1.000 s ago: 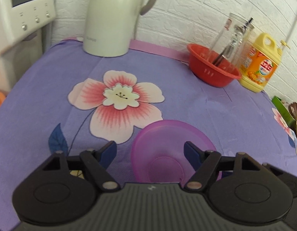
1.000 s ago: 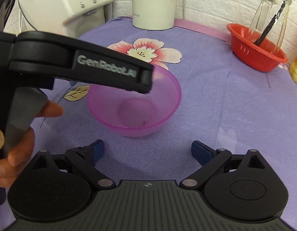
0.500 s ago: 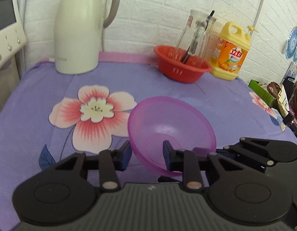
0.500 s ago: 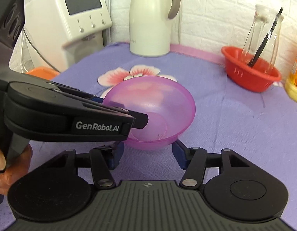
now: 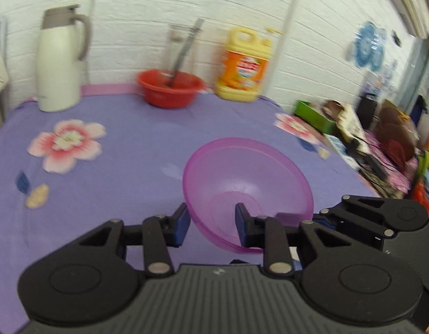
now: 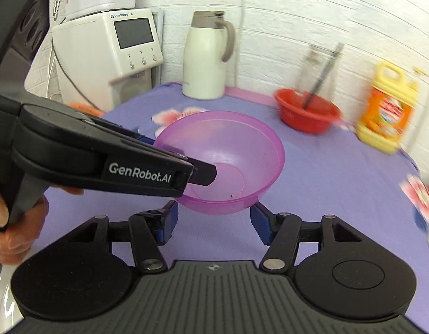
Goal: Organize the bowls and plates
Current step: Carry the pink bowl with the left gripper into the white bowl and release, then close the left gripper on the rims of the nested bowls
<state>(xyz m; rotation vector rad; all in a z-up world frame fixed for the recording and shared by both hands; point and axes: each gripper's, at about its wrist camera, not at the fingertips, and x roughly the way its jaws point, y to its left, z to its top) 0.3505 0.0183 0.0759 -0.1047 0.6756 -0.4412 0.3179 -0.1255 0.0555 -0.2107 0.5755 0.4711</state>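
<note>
Left gripper (image 5: 211, 224) jaws pinch the near rim of the translucent purple bowl (image 5: 250, 181): one pad outside the wall, one inside, bowl tilted and apparently lifted off the purple floral tablecloth (image 5: 125, 150). Right gripper (image 6: 213, 218) jaws are spread, flanking the bowl's underside at 12 o'clock of its own view; contact cannot be determined. Behind the bowl: white thermos (image 5: 60, 64) at 10 o'clock, red basket (image 5: 170, 87) at 12, yellow detergent jug (image 5: 243, 66) at 1.

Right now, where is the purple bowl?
The purple bowl is held off the purple flowered tablecloth by the left hand-held gripper, whose fingers clamp its rim. The right hand-held gripper waits just below it.
</note>
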